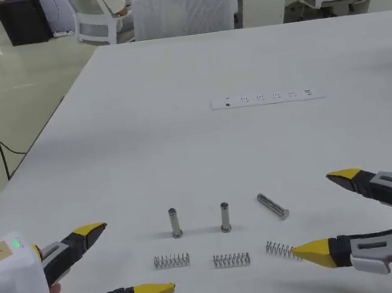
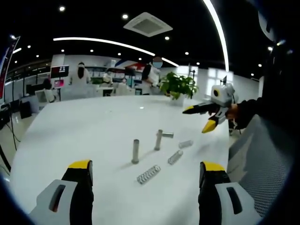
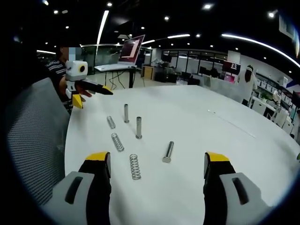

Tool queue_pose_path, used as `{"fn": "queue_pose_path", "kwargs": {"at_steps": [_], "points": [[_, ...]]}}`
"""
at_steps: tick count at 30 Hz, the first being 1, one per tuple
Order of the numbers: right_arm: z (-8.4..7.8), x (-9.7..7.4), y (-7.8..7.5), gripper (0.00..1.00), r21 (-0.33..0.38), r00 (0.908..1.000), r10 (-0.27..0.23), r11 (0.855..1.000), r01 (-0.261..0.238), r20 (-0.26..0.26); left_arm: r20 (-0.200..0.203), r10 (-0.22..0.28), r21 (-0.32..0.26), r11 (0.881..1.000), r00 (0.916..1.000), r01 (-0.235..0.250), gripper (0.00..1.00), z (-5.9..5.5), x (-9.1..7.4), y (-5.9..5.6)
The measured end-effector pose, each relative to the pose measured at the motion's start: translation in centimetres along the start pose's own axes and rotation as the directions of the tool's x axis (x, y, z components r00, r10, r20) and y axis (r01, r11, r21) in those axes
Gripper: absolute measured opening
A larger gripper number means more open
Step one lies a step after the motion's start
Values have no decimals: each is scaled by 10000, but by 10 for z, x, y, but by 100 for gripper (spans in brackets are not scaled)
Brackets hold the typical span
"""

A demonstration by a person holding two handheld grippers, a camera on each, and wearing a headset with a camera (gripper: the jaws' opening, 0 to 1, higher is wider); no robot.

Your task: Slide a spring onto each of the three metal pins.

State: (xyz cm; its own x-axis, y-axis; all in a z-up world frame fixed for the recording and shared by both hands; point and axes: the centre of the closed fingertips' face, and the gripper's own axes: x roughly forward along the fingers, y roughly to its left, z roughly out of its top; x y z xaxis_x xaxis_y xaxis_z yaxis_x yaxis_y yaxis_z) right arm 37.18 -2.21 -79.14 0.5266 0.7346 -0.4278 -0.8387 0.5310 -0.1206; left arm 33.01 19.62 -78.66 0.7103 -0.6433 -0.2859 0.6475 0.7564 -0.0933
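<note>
Springs lie loose in a row on the near side of the middle pin (image 1: 225, 217): left spring (image 1: 172, 261), centre spring (image 1: 231, 259), right spring (image 1: 280, 249); none is on a pin yet. Middle pin stands upright, as does the left pin (image 1: 174, 223) beside it; the right pin (image 1: 272, 206) lies on its side to its right. Left gripper (image 1: 137, 256) and right gripper (image 1: 311, 214) flank the middle pin, both spread wide, holding nothing. Risks, as judged: a thin coil may squirt from the jaws when pinched; a nudge may topple an upright pin; the lying pin may roll on the smooth white tabletop (image 1: 178, 120). Power strip (image 1: 267, 98) sits well beyond the middle pin, office chairs (image 1: 185, 10) farther still, past the tabletop's edge.
</note>
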Motion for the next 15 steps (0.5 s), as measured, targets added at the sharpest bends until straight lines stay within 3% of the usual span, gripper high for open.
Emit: {"fn": "queue_pose_path", "kwargs": {"at_steps": [15], "points": [[-2,1,1,81,12,10000,11,10000,-11,-59,27,-3,-6,10000,10000,3,91,1,0,0]]}}
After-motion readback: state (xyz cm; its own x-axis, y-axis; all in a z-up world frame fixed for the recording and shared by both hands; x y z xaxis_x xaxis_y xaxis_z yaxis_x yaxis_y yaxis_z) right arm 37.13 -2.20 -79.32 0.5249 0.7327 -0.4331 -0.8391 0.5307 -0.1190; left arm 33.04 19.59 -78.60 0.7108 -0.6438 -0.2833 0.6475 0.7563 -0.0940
